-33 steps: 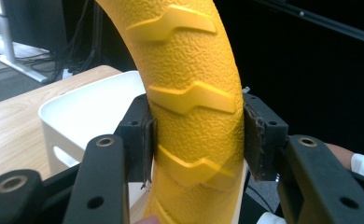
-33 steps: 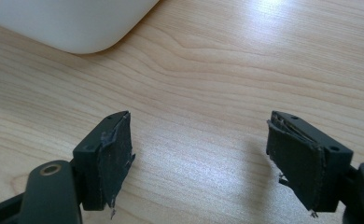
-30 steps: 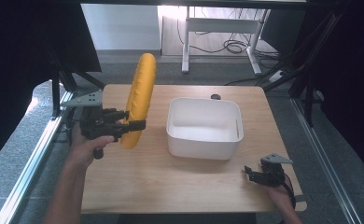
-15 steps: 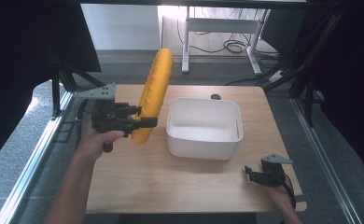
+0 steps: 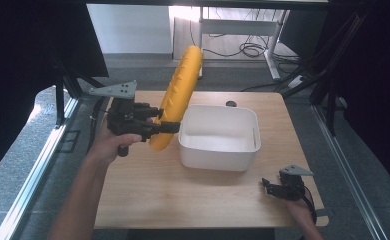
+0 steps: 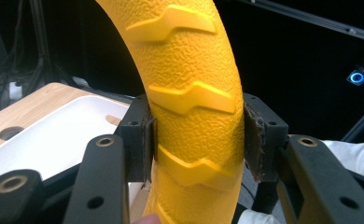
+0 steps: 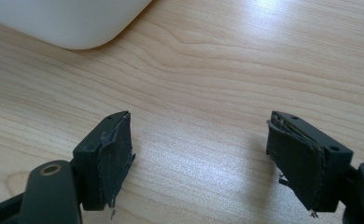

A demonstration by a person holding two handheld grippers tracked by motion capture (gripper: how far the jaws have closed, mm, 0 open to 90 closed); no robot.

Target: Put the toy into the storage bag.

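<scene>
Ridged yellow foam roller (image 5: 179,96) is gripped near its lower end by the left gripper (image 5: 159,119), tilted just beside the white tub (image 5: 218,156). Pad contact (image 6: 148,140) is seen from the left gripper view. Right gripper (image 7: 201,158) is held wide above the wooden table (image 7: 227,65); the roller's top is cut off there.
</scene>
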